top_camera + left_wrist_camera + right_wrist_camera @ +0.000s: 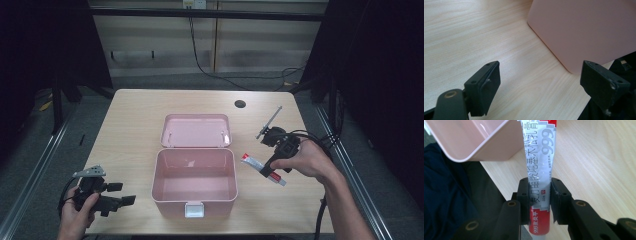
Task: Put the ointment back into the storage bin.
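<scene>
We hold a red-and-silver ointment tube [539,170] clamped across its middle in the right gripper [540,200], just to the right of the open pink box [194,200], whose lid [196,130] lies flat behind it. The tube seems lifted off the light wooden table [135,115], though we cannot be sure. Our left gripper [540,85] waits with jaws spread and empty near the box's front-left corner. The step in hand looks to us like carrying the tube into the box: we should lift it clear of the box's right wall, keep the squeeze light on the soft tube, centre it over the box's bare floor and release low
</scene>
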